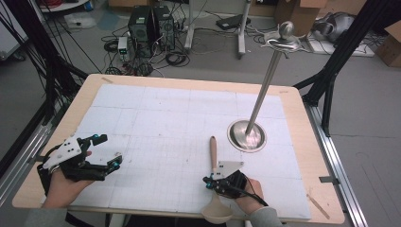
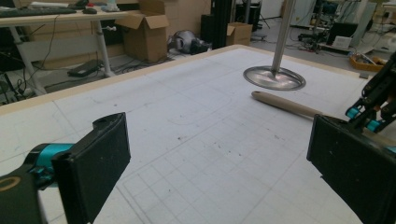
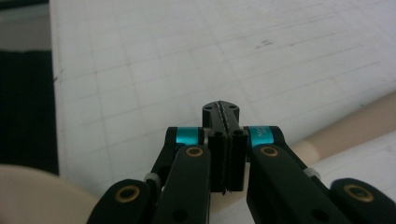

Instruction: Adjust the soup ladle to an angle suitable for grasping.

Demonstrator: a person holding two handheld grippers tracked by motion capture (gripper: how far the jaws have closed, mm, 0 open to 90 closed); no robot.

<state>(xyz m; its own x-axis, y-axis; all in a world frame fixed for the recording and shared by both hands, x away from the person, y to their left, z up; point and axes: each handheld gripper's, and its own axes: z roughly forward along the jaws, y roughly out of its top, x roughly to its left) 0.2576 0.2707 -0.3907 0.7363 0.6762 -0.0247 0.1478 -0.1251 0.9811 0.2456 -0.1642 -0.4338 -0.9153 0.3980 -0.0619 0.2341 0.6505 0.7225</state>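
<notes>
Workshop clutter rings the scene: cables, two black computer towers (image 1: 151, 26) at 11 o'clock, cardboard boxes at 1 o'clock. Nearer sits one wooden-edged worktop (image 1: 80, 101) covered by white gridded paper (image 1: 165, 123).

One beige ladle (image 1: 213, 156) lies at about 6 o'clock on the paper, its handle pointing to 12 o'clock and its bowl hanging over the worktop's near edge, partly cut off by the frame in the high view. The handle's middle is hidden under the right gripper (image 1: 206, 181), so whether the two touch cannot be told. In the right gripper view its fingers (image 3: 219, 140) are pressed flat together with nothing between them, and the ladle handle passes blurred at 3 o'clock, the bowl at 7 o'clock.

One steel stand (image 1: 247, 135), a round base with a tall pole topped by a ball, stands at 2 o'clock from the ladle, near but apart.

At 9 o'clock the left gripper (image 1: 109, 150) is held in a hand with its fingers (image 2: 95, 165) spread wide, empty. One thin wooden stick (image 1: 318, 206) lies at 4 o'clock on the worktop's bare edge.
</notes>
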